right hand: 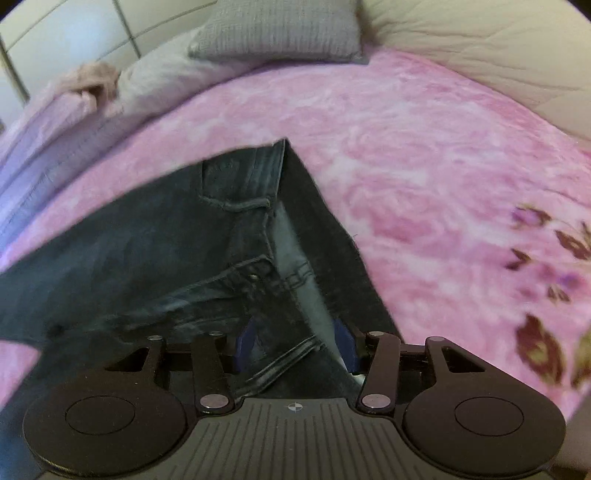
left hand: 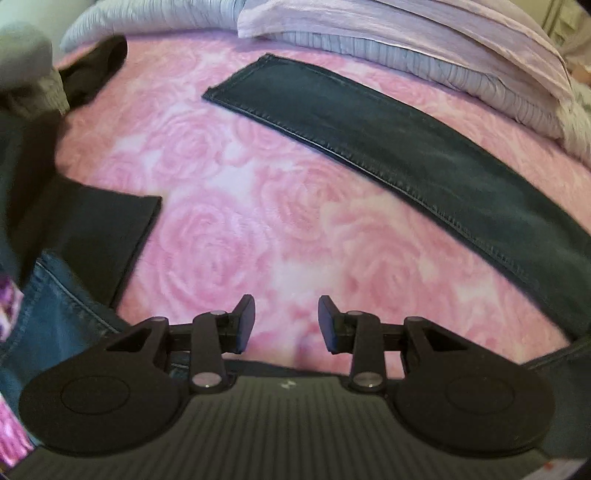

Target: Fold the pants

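Dark denim pants lie on a pink rose blanket (left hand: 229, 229). In the left wrist view one pant leg (left hand: 406, 147) runs flat and diagonal from top centre to the right edge, hem at the upper left. My left gripper (left hand: 286, 325) hovers open over bare blanket, short of that leg, with nothing between its fingers. The right wrist view shows the top of the pants (right hand: 166, 258), with pocket and seams, folded to a point. My right gripper (right hand: 295, 343) is open, its blue pads set on either side of a ridge of denim near the waist.
Lilac and grey pillows (left hand: 406, 40) line the far side of the bed. A grey knit cushion (right hand: 280, 29) and a cream quilted surface (right hand: 480, 48) sit beyond the pants. Dark cloth (left hand: 92, 236) and blue denim (left hand: 55, 325) lie at the left.
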`<action>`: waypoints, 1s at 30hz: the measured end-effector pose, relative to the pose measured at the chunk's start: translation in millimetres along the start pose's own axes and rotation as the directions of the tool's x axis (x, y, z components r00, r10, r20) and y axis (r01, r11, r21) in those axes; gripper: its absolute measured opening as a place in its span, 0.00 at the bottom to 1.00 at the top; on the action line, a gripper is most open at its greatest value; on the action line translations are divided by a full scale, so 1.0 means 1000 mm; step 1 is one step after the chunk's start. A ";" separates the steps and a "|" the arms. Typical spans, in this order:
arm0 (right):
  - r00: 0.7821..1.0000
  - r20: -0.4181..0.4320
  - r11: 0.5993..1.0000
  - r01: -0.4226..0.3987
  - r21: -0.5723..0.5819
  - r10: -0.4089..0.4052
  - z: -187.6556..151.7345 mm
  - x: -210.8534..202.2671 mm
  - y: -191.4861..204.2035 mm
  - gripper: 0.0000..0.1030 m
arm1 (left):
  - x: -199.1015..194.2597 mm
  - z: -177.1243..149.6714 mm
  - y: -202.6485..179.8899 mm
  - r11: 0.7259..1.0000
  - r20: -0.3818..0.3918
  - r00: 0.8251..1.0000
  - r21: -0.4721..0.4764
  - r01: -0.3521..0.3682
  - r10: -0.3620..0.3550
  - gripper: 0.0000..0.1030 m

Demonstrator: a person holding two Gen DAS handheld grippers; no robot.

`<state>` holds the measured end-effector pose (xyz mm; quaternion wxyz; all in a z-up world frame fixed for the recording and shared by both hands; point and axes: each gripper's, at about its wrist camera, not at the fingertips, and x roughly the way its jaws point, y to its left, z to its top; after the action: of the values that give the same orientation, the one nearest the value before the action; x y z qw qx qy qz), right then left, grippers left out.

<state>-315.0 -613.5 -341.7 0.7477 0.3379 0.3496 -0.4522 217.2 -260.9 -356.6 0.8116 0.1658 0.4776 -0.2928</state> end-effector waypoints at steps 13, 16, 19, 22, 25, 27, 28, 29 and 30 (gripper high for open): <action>0.973 0.027 0.941 -0.213 -0.263 0.228 0.032 0.078 0.012 0.09 | -0.030 -0.034 0.008 0.996 -0.004 0.998 -0.063 -0.057 0.057 0.32; 0.990 0.081 0.956 -0.090 -0.278 0.117 0.031 0.076 0.017 0.05 | -0.043 -0.043 0.014 0.996 0.011 0.997 -0.051 -0.070 0.071 0.33; 0.994 0.094 0.987 -0.042 -0.156 0.057 0.033 0.075 0.006 0.05 | -0.063 -0.054 0.033 0.990 0.026 0.993 -0.087 -0.109 0.112 0.33; 0.996 0.066 0.998 -0.053 -0.034 0.055 0.037 0.052 0.000 0.08 | -0.092 -0.072 0.064 0.977 0.053 0.985 -0.143 -0.158 0.167 0.33; 0.996 0.065 0.997 -0.069 0.044 0.066 0.021 0.014 -0.010 0.18 | -0.119 -0.095 0.098 0.960 0.052 0.973 -0.181 -0.214 0.226 0.33; 0.997 0.033 0.995 -0.069 0.065 0.067 0.001 -0.008 -0.019 0.25 | -0.130 -0.104 0.116 0.953 0.048 0.966 -0.184 -0.242 0.255 0.33; 0.998 0.011 0.995 -0.063 0.071 0.063 -0.010 -0.018 -0.024 0.26 | -0.134 -0.107 0.124 0.950 0.051 0.963 -0.186 -0.251 0.264 0.33; 0.998 -0.008 0.996 -0.055 0.075 0.056 -0.022 -0.027 -0.029 0.26 | -0.137 -0.109 0.131 0.947 0.054 0.960 -0.187 -0.260 0.274 0.33; 0.999 -0.026 0.996 -0.041 0.083 0.043 -0.035 -0.035 -0.033 0.26 | -0.137 -0.108 0.136 0.946 0.053 0.958 -0.182 -0.268 0.281 0.33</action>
<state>-365.0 -582.0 -337.6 0.7377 0.3819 0.3337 -0.4457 179.2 -52.4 -291.6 0.8737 0.1481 0.4414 -0.1408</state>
